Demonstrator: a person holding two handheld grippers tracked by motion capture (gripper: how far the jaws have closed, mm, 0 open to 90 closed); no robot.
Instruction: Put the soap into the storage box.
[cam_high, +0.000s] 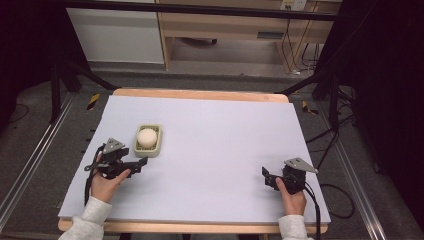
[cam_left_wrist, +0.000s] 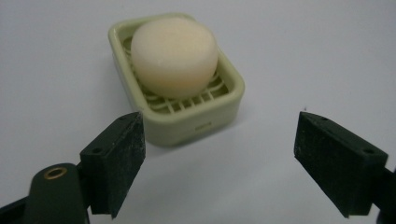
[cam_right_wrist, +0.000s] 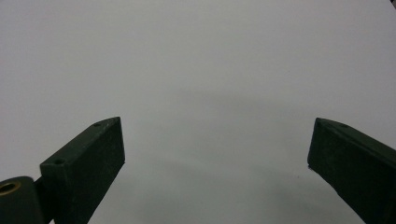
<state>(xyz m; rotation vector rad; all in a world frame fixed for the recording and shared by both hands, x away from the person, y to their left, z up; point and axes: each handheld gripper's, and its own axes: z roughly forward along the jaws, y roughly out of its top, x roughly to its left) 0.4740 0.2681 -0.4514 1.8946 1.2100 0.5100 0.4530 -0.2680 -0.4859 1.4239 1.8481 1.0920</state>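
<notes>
Sitting in a pale green soap dish (cam_left_wrist: 187, 116) is a round, smooth, cream-coloured soap bar (cam_left_wrist: 174, 56); its underside is hidden by the dish's slatted grid. Dish: rounded rectangle, plastic-looking, with small raised lettering on the near wall, too small to read. It stands on the left half of the matte lilac-white worktop (cam_high: 220, 145). Left tongs (cam_left_wrist: 219, 158) gape wide just short of the dish, touching nothing; the high view puts them (cam_high: 141, 163) beside its near edge. Right tongs (cam_right_wrist: 217, 163) also spread apart, empty, over bare sheet; in the high view (cam_high: 266, 176) they sit well apart from the dish. Jaw roots cut off by frame edges.
</notes>
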